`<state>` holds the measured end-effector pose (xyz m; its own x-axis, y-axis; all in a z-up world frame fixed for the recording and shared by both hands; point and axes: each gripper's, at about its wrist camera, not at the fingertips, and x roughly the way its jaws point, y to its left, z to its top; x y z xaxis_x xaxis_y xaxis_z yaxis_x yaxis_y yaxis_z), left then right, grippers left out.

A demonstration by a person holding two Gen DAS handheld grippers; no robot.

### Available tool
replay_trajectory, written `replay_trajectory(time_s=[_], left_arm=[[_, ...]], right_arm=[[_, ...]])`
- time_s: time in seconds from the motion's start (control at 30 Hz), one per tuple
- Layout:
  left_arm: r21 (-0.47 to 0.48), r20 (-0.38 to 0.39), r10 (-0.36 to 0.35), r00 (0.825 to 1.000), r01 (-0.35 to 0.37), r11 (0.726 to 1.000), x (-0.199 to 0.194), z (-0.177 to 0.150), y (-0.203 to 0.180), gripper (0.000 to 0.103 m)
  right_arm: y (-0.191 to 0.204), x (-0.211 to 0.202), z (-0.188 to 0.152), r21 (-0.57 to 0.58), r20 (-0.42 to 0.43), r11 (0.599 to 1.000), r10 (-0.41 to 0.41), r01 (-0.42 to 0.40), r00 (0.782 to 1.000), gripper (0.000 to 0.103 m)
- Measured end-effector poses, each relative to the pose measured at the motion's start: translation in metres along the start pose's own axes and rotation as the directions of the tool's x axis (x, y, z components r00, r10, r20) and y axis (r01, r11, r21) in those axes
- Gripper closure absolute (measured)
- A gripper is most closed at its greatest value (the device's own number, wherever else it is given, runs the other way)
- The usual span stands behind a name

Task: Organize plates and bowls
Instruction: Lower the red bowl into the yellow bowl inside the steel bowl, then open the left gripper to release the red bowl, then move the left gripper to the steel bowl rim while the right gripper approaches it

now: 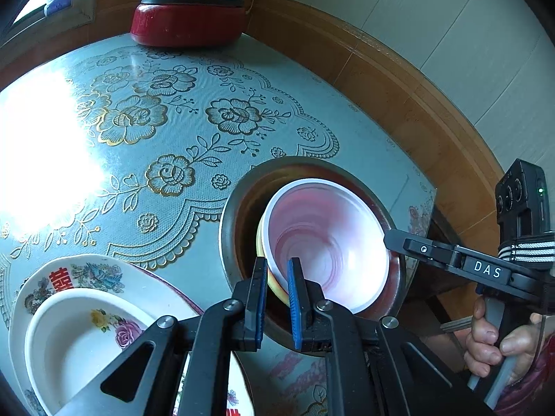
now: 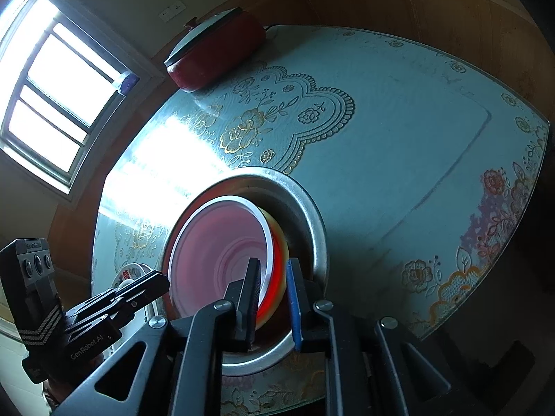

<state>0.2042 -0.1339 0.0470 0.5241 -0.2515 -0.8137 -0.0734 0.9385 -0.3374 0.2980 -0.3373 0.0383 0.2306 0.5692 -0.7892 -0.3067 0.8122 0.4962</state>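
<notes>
- A white-rimmed pink bowl (image 1: 326, 242) sits tilted inside a wide metal basin (image 1: 229, 228) at the near right part of the table; its rim leans on a yellow-and-red bowl (image 1: 274, 286) nested beneath it.
- From the right wrist view the pink bowl (image 2: 222, 253) fills most of the metal basin (image 2: 312, 215), and the yellow-and-red bowl (image 2: 279, 253) shows as a bright band on its right side.
- The left gripper (image 1: 277, 298) has its blue-padded fingers astride the near rim of the pink bowl, one inside and one outside, closed down to a narrow gap on that rim.
- The right gripper (image 2: 274, 298) straddles the stacked rims on the opposite side, likewise pinched to a narrow gap over the white rim and the yellow-and-red bowl.
- Each gripper shows in the other's camera: the right gripper (image 1: 392, 239) reaches the bowl's right edge, held by a hand (image 1: 492, 339); the left gripper (image 2: 159, 282) comes in from the left.
- At the near left, a small white flowered bowl (image 1: 83, 339) rests on a large decorated plate (image 1: 86, 274) with a red character.
- A blue floral tablecloth (image 1: 194, 145) covers the table.
- A lidded red pot (image 1: 189, 17) stands at the far edge, near a window (image 2: 59, 100).
</notes>
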Motion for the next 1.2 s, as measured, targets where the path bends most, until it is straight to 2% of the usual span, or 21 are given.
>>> replay_trajectory(time_s=[0.37,0.5,0.57,0.9,1.1,1.2], left_arm=[[0.034,0.026,-0.003,1.000,0.002,0.999,-0.016,-0.011,-0.002,0.091],[0.048,0.025,-0.002,1.000,0.000,0.999,-0.019,-0.018,-0.002,0.091],[0.052,0.022,0.000,1.000,-0.002,0.999,-0.020,-0.021,-0.002,0.091],[0.087,0.005,0.014,1.000,-0.015,0.996,-0.025,-0.039,-0.004,0.091],[0.115,0.023,0.044,0.999,-0.047,0.992,-0.027,-0.045,-0.007,0.091],[0.126,0.056,0.086,0.995,-0.092,0.988,-0.029,-0.045,-0.008,0.090]], right_arm=[[0.005,-0.014,-0.007,0.008,0.052,1.000,-0.004,0.003,0.999,0.089],[0.013,-0.019,-0.016,-0.014,0.081,1.000,-0.025,0.026,0.996,0.088],[0.015,-0.019,-0.022,-0.020,0.084,0.999,-0.035,0.037,0.996,0.084],[0.024,-0.027,-0.047,-0.008,0.120,0.999,-0.053,0.054,0.991,0.084],[0.015,-0.028,-0.059,0.019,0.124,0.998,-0.068,0.066,0.990,0.084],[0.008,-0.028,-0.060,0.040,0.127,0.997,-0.074,0.070,0.989,0.080]])
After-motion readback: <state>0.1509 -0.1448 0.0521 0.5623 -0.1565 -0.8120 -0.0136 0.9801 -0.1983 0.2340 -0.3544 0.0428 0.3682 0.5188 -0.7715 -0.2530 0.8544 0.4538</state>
